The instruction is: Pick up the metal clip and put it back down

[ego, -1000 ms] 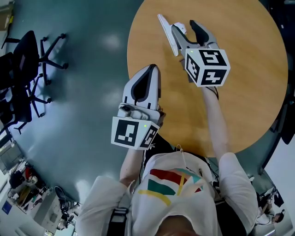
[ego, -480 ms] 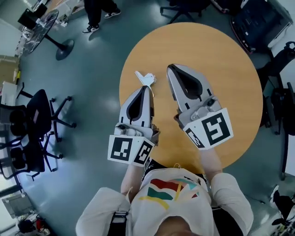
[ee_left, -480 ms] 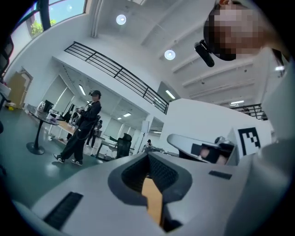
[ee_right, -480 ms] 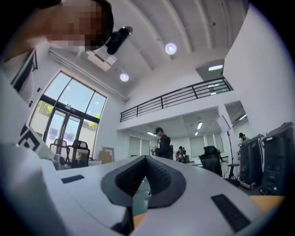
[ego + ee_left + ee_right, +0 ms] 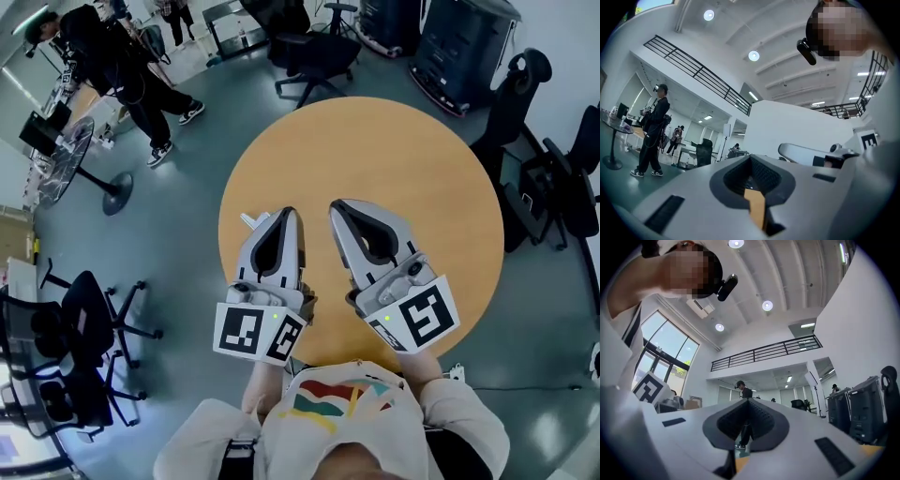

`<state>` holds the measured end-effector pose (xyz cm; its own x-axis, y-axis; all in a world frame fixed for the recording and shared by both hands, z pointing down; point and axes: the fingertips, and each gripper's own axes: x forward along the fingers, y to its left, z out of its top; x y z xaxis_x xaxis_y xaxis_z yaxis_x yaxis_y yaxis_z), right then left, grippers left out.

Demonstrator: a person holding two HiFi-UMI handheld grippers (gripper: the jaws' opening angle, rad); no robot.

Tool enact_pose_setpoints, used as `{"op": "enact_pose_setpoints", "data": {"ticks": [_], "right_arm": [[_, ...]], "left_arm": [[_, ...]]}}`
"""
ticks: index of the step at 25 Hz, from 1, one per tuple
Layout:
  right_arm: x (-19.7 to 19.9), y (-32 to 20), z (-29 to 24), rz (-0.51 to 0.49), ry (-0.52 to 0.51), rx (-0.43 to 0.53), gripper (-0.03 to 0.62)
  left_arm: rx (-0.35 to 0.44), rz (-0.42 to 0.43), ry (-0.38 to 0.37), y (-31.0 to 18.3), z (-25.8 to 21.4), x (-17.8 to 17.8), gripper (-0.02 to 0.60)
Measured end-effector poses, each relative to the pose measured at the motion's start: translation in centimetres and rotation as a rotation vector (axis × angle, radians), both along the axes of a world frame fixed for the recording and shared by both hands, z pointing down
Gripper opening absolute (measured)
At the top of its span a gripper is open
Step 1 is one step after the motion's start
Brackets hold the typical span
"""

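Now the left gripper [image 5: 284, 217] and right gripper [image 5: 342, 208] are both closed on nothing. The metal clip [image 5: 249, 221] lies by the table's [image 5: 422, 187] left edge, just beside the left gripper, where a stray nudge could knock it off.

A round wooden table [image 5: 403, 159] stands on a glossy teal floor [image 5: 159, 281], with black office chairs [image 5: 305, 47] nearby. Round ceiling lights [image 5: 753, 56] glow (high, white room) above a railed balcony [image 5: 764, 352].

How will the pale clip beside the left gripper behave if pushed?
Probably it slides, not rolls: the metal clip looks flat and the table is smooth. It seems small and light, and lies near the edge, so a push may drop it. The left gripper hides most of it.
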<state>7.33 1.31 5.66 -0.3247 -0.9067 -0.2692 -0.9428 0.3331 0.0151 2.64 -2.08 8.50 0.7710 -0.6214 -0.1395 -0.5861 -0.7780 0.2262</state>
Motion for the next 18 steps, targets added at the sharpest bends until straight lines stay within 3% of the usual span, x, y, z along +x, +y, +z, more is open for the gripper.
{"op": "enact_pose_setpoints", "data": {"ticks": [7, 18], "right_arm": [[2.5, 1.0, 1.2, 0.048, 0.024, -0.026, 0.012], [3.6, 0.2, 1.9, 0.052, 0.010, -0.044, 0.012]], "left_arm": [[0.025, 0.029, -0.004, 0.6, -0.3, 2.9, 0.043], [0.022, 0.021, -0.008, -0.2, -0.3, 3.1, 0.043]]}}
